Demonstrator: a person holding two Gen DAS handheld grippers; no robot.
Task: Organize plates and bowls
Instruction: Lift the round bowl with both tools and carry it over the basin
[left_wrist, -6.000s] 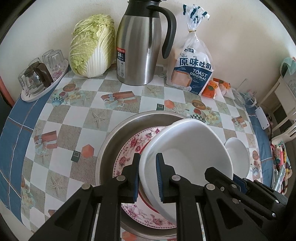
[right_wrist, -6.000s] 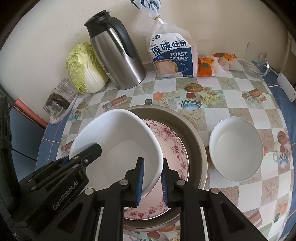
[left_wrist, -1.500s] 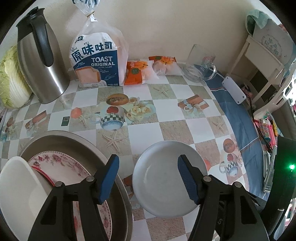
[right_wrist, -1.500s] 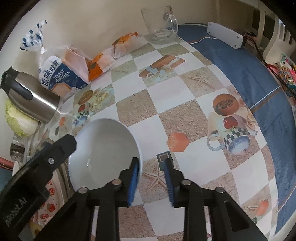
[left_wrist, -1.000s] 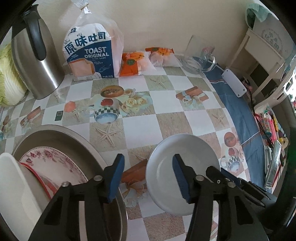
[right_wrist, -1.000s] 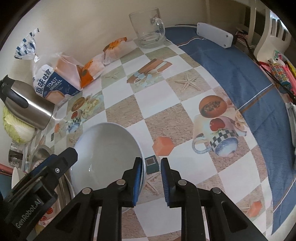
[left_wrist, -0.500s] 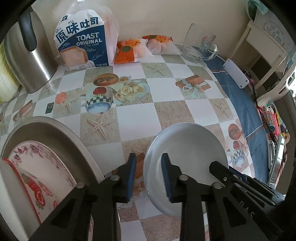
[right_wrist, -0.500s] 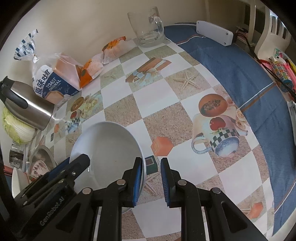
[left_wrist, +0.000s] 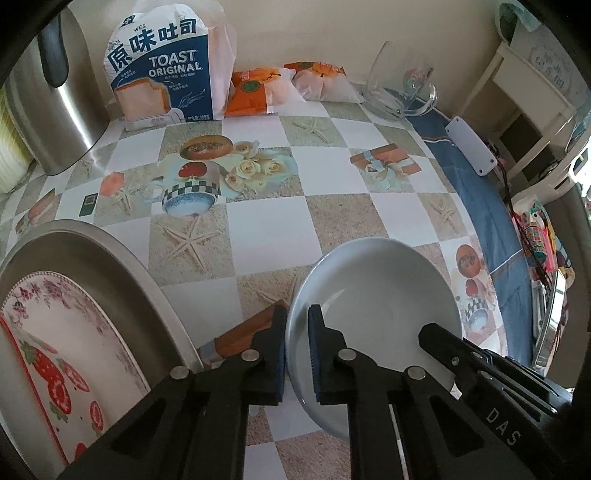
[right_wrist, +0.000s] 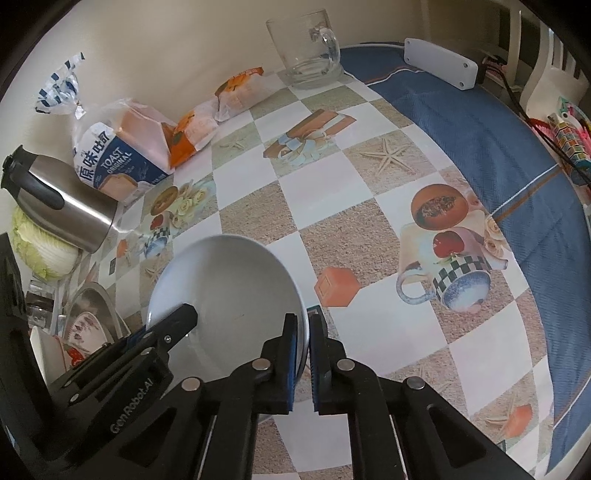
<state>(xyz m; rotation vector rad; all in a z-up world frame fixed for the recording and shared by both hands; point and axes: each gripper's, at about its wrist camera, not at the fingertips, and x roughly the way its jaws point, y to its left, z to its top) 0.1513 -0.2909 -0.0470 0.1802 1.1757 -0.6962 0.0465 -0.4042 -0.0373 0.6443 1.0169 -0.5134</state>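
Observation:
A small white bowl (left_wrist: 376, 295) (right_wrist: 225, 288) sits just right of a metal basin (left_wrist: 122, 254). My left gripper (left_wrist: 297, 314) is shut on the bowl's left rim, one pad inside and one outside. On the opposite rim, my right gripper (right_wrist: 303, 321) is shut in the same way. Each gripper also shows in the other's view: the right gripper (left_wrist: 428, 328) and the left gripper (right_wrist: 184, 314). I cannot tell whether the bowl is lifted off the tablecloth. A floral plate (left_wrist: 74, 317) and a strawberry-patterned dish (left_wrist: 48, 369) lie in the basin.
Along the back wall stand a steel thermos (left_wrist: 48, 92), a toast bag (left_wrist: 162, 70), orange snack packets (left_wrist: 258, 88) and a glass mug (left_wrist: 399, 85). A white power strip (right_wrist: 439, 62) lies on the blue border. The cabbage (right_wrist: 37, 243) is far left.
Both grippers left the large white bowl in the basin and came to the small bowl. Over the last second the left jaws narrowed from wide apart onto its rim, and the right jaws closed too.

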